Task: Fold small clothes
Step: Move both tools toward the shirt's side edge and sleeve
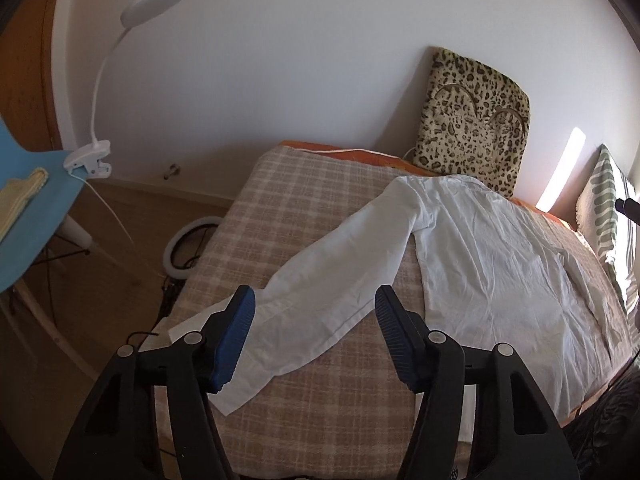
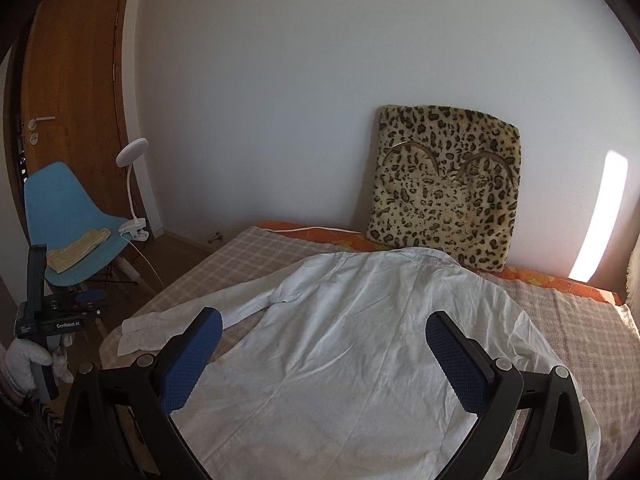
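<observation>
left claw (image 1: 316,334) apart, tilted down over shirt (image 1: 480,264) sleeve | right claw (image 2: 324,354) apart above shirt

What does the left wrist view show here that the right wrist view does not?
Only the left wrist view: a striped pillow at the bed's right edge and a ring light on the floor. Only the right wrist view: the wooden door and the left claw seen from outside. Both: white shirt spread flat, leopard cushion, blue chair, clip lamp.
</observation>
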A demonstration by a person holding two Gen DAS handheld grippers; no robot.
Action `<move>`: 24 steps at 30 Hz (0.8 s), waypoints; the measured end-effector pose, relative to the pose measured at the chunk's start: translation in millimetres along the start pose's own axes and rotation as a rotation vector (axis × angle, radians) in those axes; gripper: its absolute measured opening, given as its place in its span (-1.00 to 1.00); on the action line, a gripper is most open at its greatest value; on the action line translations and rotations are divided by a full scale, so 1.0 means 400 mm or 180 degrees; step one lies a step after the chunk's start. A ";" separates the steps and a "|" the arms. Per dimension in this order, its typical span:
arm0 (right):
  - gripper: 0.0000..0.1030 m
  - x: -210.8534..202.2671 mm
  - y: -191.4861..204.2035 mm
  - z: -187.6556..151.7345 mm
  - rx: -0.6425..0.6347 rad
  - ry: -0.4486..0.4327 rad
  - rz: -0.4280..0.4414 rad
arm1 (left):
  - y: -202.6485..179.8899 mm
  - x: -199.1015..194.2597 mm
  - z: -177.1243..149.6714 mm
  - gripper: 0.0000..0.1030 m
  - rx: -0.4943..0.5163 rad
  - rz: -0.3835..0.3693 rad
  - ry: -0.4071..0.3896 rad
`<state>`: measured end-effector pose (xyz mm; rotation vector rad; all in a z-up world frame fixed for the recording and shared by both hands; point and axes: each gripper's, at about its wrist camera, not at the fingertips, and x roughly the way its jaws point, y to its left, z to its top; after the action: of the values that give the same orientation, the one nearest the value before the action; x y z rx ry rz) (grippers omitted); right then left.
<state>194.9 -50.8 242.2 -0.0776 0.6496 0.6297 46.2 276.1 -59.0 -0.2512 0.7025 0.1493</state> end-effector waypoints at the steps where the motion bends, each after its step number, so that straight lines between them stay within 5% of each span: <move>1: 0.99 0.031 0.005 0.013 0.0006 0.0075 0.0084 | 0.034 0.010 0.000 0.07 -0.0082 -0.0033 0.0044; 6: 0.99 0.195 0.015 0.065 0.0209 0.0482 0.0405 | 0.167 0.076 -0.005 -0.08 -0.0516 -0.0159 0.0301; 11: 0.80 0.380 0.045 0.088 0.0366 0.1029 0.0719 | 0.213 0.146 -0.021 -0.09 -0.0529 -0.0175 0.0560; 24: 0.45 0.776 0.132 0.089 0.0651 0.1923 0.0793 | 0.328 0.231 -0.073 -0.18 -0.1006 -0.0442 0.0863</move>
<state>376.0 163.6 95.2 0.0068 1.3193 0.7818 68.9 398.4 -164.2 -0.6297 0.9275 0.0937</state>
